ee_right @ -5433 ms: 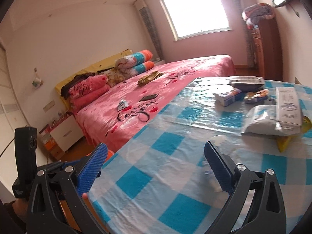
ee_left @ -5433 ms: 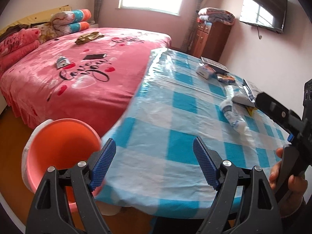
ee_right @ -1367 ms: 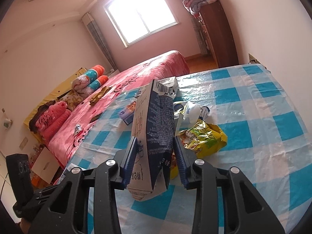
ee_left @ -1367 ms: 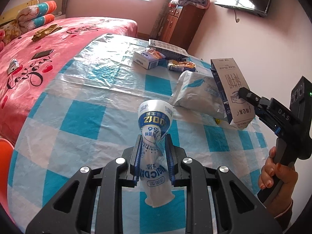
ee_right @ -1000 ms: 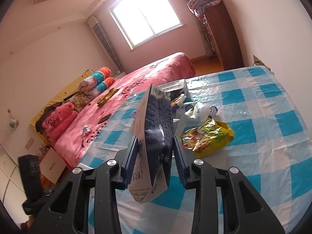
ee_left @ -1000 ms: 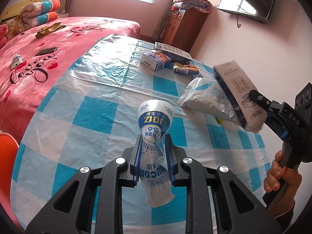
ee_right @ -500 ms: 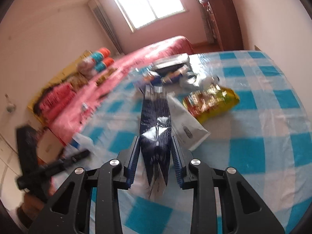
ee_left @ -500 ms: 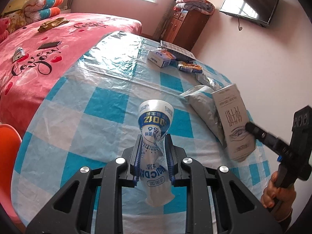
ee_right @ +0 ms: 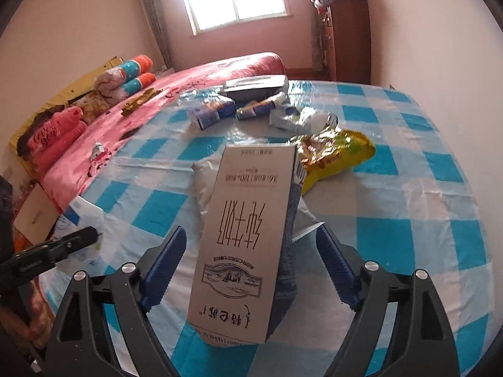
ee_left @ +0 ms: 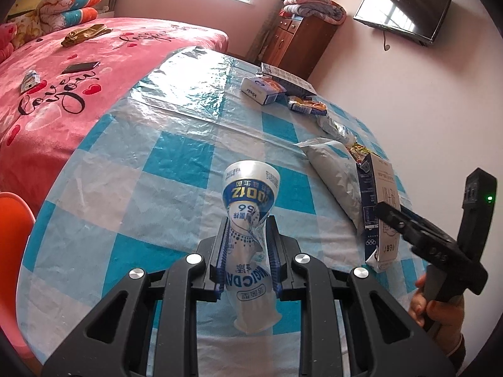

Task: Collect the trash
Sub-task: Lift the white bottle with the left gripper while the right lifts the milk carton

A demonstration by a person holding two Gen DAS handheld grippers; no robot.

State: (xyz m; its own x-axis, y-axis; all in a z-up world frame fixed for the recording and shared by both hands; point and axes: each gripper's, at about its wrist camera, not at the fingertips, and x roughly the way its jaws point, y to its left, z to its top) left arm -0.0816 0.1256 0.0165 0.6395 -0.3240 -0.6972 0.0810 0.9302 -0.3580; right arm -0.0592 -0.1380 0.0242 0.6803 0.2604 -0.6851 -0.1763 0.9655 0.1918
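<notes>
Two hand-held grippers are at work over the checked counter (ee_left: 176, 163). The left hand-held gripper (ee_left: 246, 251) has its blue pads pressed on a crumpled white-and-blue plastic bottle (ee_left: 248, 220), pinching it at the waist; the bottle's long axis runs straight out along the fingers, its wide end pointing away toward the far side of the counter.

The right hand-held gripper (ee_right: 248, 267) stands spread, its jaws having just been opening. The milk carton (ee_right: 242, 238) sits between them with clear gaps on both sides, so neither pad presses on it. Its long axis lies along the gripper's pointing line, printed broad face up, far end tilted away toward a grey-white pouch (ee_right: 204, 182) and a yellow snack bag (ee_right: 336, 154). In the left wrist view the carton (ee_left: 380, 207) appears to rest its lower end on the counter, leaning by the pouch.

Further out lie small boxes and wrappers near the far edge, and beyond them the pink bed (ee_left: 63, 78). An orange bin (ee_left: 12, 235) shows at the counter's left edge, nearer the left hand, so the bottle looks likelier to go there first.
</notes>
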